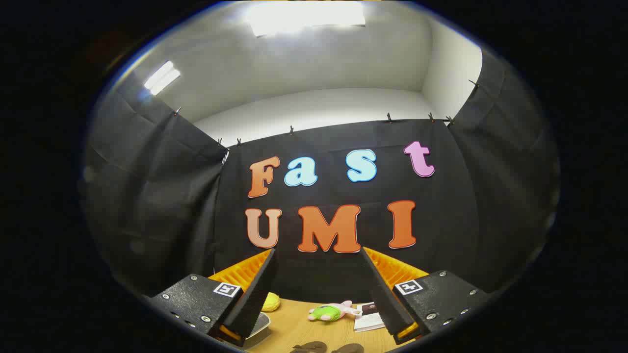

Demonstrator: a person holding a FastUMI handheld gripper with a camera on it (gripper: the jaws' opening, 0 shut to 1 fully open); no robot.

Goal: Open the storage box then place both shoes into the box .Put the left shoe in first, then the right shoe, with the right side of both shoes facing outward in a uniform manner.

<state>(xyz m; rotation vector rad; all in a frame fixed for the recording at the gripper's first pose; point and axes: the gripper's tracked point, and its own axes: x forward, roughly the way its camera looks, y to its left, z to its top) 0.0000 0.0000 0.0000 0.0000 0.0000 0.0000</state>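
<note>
While the gripper (319, 255) hangs high w/ jaws wide and empty, tip it down toward the shoes (326, 347) (box location can't be told) before approaching.

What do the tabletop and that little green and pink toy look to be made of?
The tabletop, seen between the open gripper fingers, looks like light wood or wood-look laminate: tan, smooth, matte, with faint grain. The toy lying on it beyond the fingers seems soft plush fabric, judging by its rounded, fuzzy outline.
</note>
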